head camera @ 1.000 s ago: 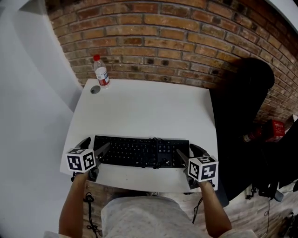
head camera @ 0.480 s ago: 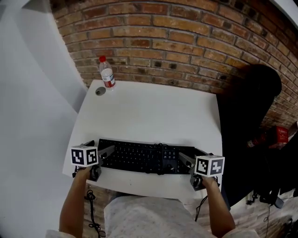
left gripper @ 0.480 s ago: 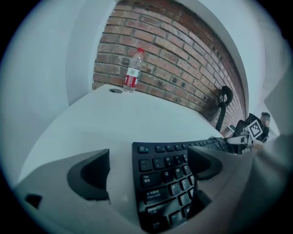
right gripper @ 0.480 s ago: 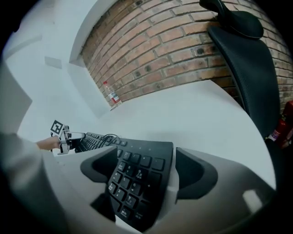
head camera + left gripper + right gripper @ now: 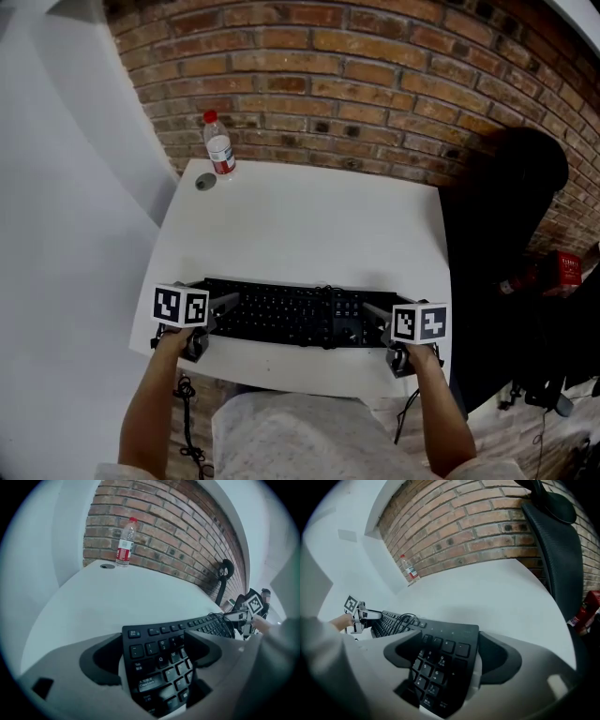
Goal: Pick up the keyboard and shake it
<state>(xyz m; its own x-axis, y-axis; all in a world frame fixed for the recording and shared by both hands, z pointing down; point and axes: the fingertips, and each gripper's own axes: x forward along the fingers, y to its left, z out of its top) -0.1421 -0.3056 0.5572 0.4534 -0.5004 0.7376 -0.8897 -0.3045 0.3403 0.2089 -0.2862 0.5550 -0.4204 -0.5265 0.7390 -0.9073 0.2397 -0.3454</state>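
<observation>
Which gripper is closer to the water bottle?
Left. The left gripper is at the keyboard's left end, on the bottle's side; the right gripper is at its right end, farther away. Both pairs of jaws have just been closing around the keyboard.

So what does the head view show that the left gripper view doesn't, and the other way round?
Only the head view: the person's forearms, lap and the floor. Only the left gripper view: the key labels, and the left gripper up close, its jaws just closed a little but standing apart astride the left end of the keyboard. Both: the keyboard, the water bottle, the white table and the brick wall.
</observation>
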